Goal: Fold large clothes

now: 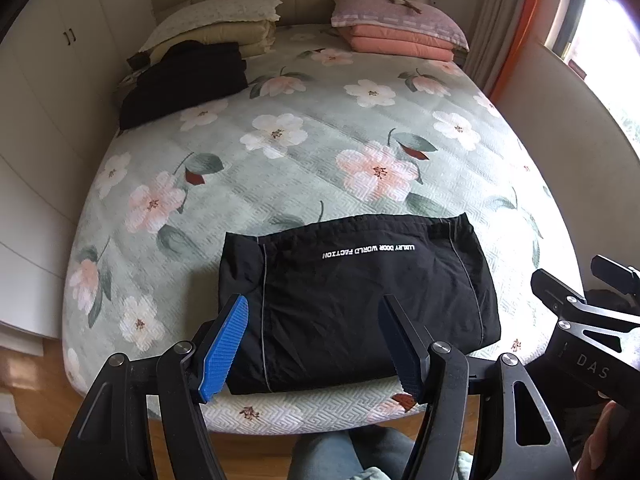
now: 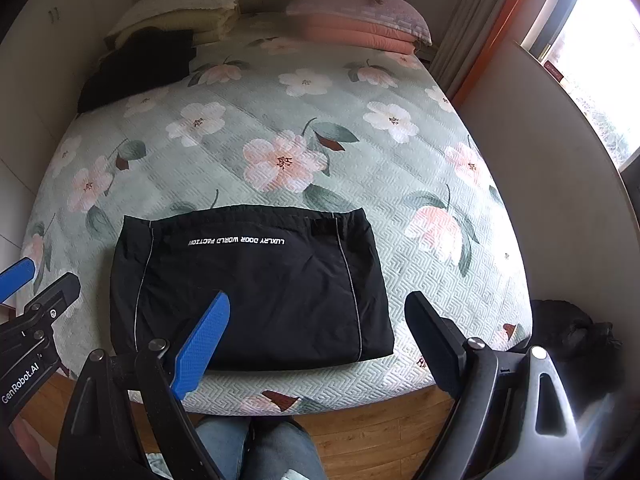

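Observation:
A black garment point(image 1: 360, 296) with white lettering lies folded into a flat rectangle at the near edge of the bed; it also shows in the right wrist view point(image 2: 252, 288). My left gripper point(image 1: 314, 312) is open and empty, raised over the garment's near left part. My right gripper point(image 2: 318, 312) is open and empty, raised over the garment's near right edge. Each gripper shows at the side of the other's view: the right one point(image 1: 580, 292) and the left one point(image 2: 40, 276).
The bed point(image 1: 312, 148) has a green floral quilt. A pile of black clothes point(image 1: 184, 80) lies at the far left by cream bedding point(image 1: 224, 28). Pink bedding point(image 1: 400, 28) lies at the far right. A dark heap point(image 2: 572, 328) sits right of the bed. Wood floor and the person's legs point(image 2: 260, 448) are below.

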The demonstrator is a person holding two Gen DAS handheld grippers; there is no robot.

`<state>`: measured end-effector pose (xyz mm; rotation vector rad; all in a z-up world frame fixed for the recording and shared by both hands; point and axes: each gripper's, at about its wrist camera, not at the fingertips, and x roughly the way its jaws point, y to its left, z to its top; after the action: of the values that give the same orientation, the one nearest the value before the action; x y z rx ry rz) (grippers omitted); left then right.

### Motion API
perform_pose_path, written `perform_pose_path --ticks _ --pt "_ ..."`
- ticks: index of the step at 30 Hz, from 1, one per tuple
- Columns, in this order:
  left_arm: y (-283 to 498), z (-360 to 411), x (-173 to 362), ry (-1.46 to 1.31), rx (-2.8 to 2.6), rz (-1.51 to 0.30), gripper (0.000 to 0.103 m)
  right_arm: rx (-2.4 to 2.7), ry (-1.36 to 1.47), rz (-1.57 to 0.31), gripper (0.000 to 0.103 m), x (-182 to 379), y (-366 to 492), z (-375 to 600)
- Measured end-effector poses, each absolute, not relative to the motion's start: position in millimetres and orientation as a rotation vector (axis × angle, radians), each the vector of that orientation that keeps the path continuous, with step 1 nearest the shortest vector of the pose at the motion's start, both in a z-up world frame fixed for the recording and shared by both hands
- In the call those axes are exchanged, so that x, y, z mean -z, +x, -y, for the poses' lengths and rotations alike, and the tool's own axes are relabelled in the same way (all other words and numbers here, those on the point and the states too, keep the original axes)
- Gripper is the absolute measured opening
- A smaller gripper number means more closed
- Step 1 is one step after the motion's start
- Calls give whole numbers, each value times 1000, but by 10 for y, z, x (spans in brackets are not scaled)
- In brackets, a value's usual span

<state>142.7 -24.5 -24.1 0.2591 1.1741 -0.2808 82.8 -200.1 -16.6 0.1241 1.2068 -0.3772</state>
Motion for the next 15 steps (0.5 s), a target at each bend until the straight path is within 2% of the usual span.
perform_pose_path --ticks 15 --pt "1494 246 296 261 259 -1196 69 376 137 -1219 90 225 876 1966"
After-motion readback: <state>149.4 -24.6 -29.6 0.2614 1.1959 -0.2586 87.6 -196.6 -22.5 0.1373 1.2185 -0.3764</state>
